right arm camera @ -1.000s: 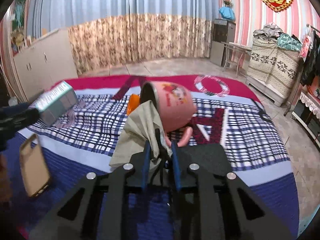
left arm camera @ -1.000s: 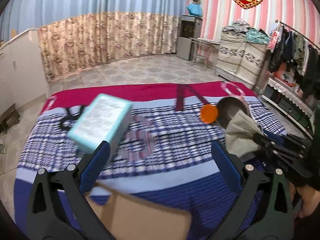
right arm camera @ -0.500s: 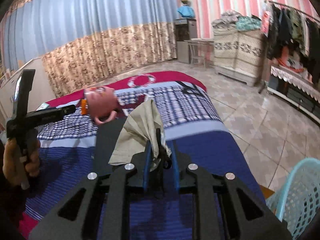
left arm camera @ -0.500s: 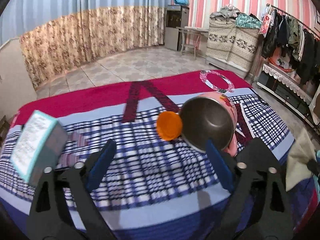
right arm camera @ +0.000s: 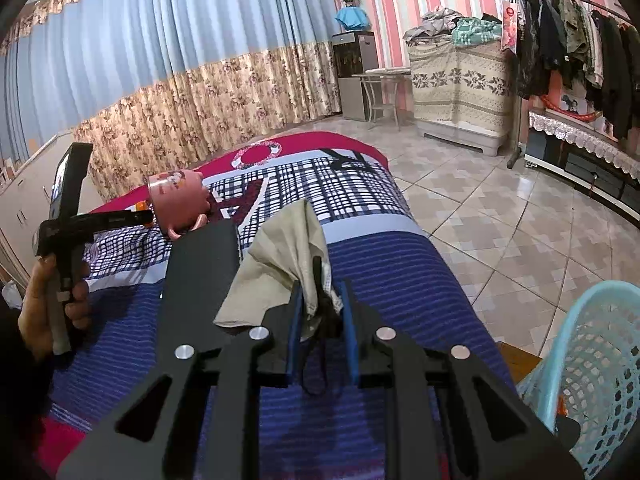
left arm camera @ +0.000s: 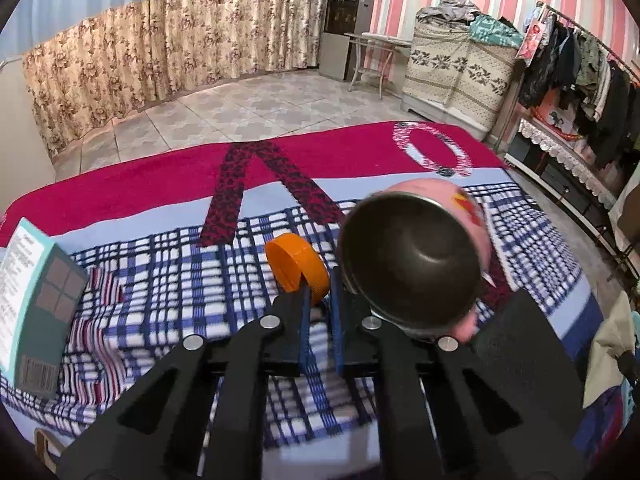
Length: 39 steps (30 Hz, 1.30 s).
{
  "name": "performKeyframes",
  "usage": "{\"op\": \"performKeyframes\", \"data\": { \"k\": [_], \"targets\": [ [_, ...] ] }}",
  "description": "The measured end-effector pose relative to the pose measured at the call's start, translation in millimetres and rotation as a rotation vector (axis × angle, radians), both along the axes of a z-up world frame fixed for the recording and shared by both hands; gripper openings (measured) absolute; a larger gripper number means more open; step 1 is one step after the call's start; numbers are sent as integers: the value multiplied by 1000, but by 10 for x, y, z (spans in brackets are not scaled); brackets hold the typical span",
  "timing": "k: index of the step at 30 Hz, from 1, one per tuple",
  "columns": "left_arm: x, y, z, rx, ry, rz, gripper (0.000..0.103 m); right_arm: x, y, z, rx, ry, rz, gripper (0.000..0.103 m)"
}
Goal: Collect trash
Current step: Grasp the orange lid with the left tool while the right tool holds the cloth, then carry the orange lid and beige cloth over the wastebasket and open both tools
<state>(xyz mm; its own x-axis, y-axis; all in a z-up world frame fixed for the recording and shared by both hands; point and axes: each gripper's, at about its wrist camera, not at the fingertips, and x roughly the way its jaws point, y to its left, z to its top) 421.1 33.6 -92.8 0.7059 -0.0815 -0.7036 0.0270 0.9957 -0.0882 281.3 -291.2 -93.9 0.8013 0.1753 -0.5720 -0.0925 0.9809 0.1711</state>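
My left gripper (left arm camera: pixel 319 300) is shut on the rim of an orange plastic lid (left arm camera: pixel 296 266) on the checked bedspread (left arm camera: pixel 172 264). A pink mug (left arm camera: pixel 416 256) lies on its side just right of the lid, its mouth toward me. My right gripper (right arm camera: pixel 320 300) is shut on a crumpled beige tissue (right arm camera: pixel 280 272), held over the blue end of the bed. A light blue mesh basket (right arm camera: pixel 592 364) stands on the floor at the lower right. The left gripper also shows in the right wrist view (right arm camera: pixel 146 216), beside the mug (right arm camera: pixel 178 200).
A teal box (left arm camera: pixel 36 312) stands at the left on the bed. A black flat pad (right arm camera: pixel 200 276) lies by the tissue. Tiled floor (right arm camera: pixel 500 216) lies right of the bed, with a clothes rack (right arm camera: pixel 572 32) and a covered cabinet (right arm camera: pixel 456 76) behind.
My left gripper moved right from the teal box to the orange lid and shut on it. My right gripper carried the tissue right, off the mug toward the basket.
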Motion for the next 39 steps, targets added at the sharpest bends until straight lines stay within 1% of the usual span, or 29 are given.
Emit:
{"op": "performKeyframes", "data": {
  "k": [2,4,6,9,11,15,20,23,24,25,29,31,36,39],
  "targets": [
    [-133,-21,80,0,-14,-3,8,-56,-38,35,-3,-7,-6,19],
    [-315,-91,201,-14,-30,-28,8,-159,-111,87,-5,-20,-23,19],
    [-516,-213,342,4,-64,-52,8,-277,-230,152,4,-31,-54,19],
    [-853,-576,563,18,-121,-121,8,-446,-435,215,12,-47,-106,19],
    [-1020,-784,665,23,-141,-165,8,-583,-614,263,10,-56,-154,19],
    [-1332,-1334,763,1,-160,-265,8,-864,-943,326,-28,-67,-247,19],
    [-1677,-2087,694,-15,-147,-405,8,-1217,-1394,331,-62,-56,-389,19],
    [-1847,-2534,609,-11,-140,-484,8,-1406,-1646,297,-109,-42,-479,19],
    [-1874,-2616,580,-11,-136,-501,8,-1462,-1744,264,-132,-29,-516,19],
    [-1918,-2767,545,-13,-129,-531,8,-1488,-1803,252,-136,-20,-533,19],
    [-2017,-3215,429,-10,-128,-622,8,-1593,-2121,143,-104,2,-614,19],
    [-2044,-3451,380,4,-128,-659,8,-1626,-2223,101,-92,5,-633,19],
    [-2054,-3844,243,4,-104,-716,8,-1671,-2393,38,-59,4,-668,19],
    [-2054,-4038,166,26,-100,-734,8,-1721,-2458,-10,-35,8,-686,19]
  ]
}}
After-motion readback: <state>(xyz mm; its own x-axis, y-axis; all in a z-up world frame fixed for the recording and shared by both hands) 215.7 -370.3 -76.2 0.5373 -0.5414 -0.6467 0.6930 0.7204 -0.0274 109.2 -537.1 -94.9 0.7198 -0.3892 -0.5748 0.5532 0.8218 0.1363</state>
